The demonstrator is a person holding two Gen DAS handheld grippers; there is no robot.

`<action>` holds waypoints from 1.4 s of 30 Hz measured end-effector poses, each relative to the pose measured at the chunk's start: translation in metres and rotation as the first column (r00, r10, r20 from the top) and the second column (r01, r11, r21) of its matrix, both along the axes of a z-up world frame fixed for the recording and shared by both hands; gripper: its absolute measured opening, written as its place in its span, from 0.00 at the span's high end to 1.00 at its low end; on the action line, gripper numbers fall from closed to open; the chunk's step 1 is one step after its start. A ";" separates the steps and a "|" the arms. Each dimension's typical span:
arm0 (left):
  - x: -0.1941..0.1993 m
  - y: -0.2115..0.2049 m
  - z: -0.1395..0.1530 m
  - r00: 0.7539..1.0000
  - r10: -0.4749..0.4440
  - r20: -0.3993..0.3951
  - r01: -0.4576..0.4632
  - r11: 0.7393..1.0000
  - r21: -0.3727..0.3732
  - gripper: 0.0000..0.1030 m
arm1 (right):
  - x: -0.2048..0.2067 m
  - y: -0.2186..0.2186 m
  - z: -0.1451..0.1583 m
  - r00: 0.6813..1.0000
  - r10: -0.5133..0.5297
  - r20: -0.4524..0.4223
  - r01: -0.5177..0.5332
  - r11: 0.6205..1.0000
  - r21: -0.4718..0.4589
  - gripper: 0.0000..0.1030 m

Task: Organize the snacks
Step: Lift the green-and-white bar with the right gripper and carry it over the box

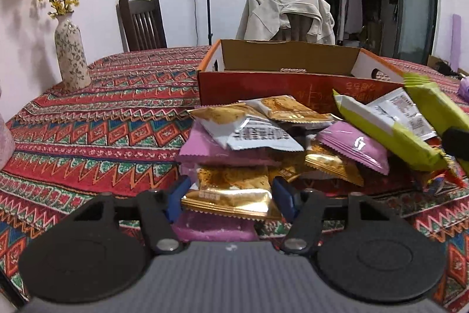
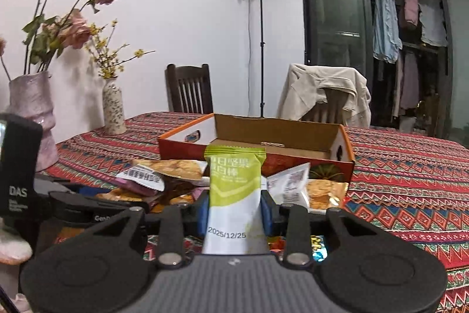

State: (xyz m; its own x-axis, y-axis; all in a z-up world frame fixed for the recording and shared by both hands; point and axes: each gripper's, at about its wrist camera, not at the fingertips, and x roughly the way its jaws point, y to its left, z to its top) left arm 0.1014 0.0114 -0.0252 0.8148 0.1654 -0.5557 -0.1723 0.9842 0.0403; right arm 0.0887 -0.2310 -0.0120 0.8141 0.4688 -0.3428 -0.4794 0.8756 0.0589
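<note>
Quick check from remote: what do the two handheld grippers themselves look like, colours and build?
Both match: left gripper and right gripper have blue fingers on black linkage arms with silver pivot bolts, two round black discs, and a grey ribbed body. No cables or sleeves visible.

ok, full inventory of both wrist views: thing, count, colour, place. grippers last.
cardboard box: 1, orange-red outside, brown inside, open, on the table behind the snack pile
snack pile: many packets, gold, pink-purple, white, in front of the box
gold packet: 1, between the left gripper's fingers
green-and-white snack bar: 1, in the right gripper
tablecloth: 1, red patterned, covers the table
floral vase: 1, white, yellow sprigs, far left of table
pink vase: 1, faded roses, left edge
wooden chair: 1, dark, at the wall
jacket: 1, beige, over a second chair
light stand: 1, black, at the wall
left gripper: around the gold packet
right gripper: shut on the bar
</note>
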 end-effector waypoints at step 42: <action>-0.029 0.024 0.089 0.969 -0.070 0.237 0.082 0.996 -0.041 0.45 | 0.043 -0.032 0.033 0.990 -0.138 0.001 0.138 0.990 0.035 0.67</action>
State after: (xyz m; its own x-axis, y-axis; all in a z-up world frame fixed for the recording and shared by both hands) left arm 0.0721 0.0352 0.0634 0.9326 0.0750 -0.3531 -0.0958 0.9945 -0.0419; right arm 0.1315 -0.2630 0.0212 0.8727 0.3638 -0.3257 -0.3547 0.9307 0.0890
